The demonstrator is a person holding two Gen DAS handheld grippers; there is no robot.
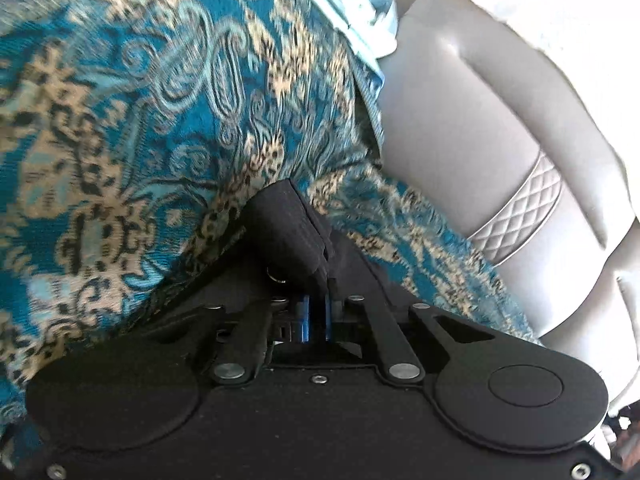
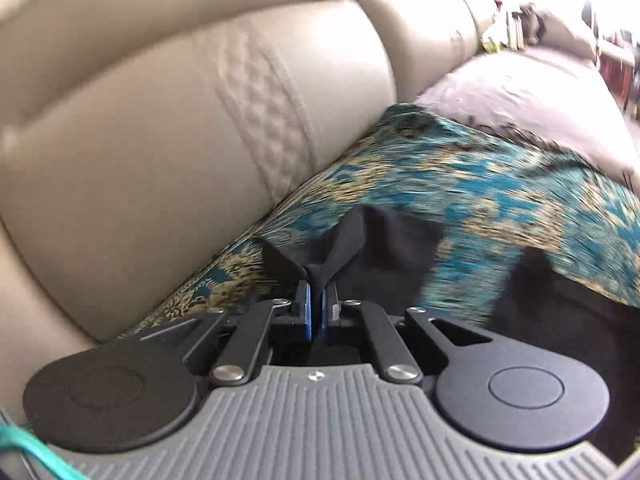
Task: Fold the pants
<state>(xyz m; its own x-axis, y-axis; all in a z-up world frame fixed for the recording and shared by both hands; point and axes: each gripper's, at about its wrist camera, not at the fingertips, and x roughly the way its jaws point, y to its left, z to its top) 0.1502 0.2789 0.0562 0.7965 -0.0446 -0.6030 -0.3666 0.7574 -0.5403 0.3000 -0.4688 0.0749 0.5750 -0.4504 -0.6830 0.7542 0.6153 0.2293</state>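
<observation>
Right wrist view: the right gripper [image 2: 316, 280] pinches the black pants [image 2: 384, 240], soft and limp; the left gripper [image 1: 320, 240] also clamps an edge.

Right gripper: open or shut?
Shut: the right gripper has its jaws closed on a pinch of black pants above the patterned cloth.

I am in a home living room: a beige leather sofa [image 2: 168, 128] with quilted stitching, a teal and gold patterned throw [image 1: 132, 128] over its seat, a brown cushion [image 2: 520, 100], and cluttered shelves [image 2: 616, 60] (blurred) in the far corner.
</observation>
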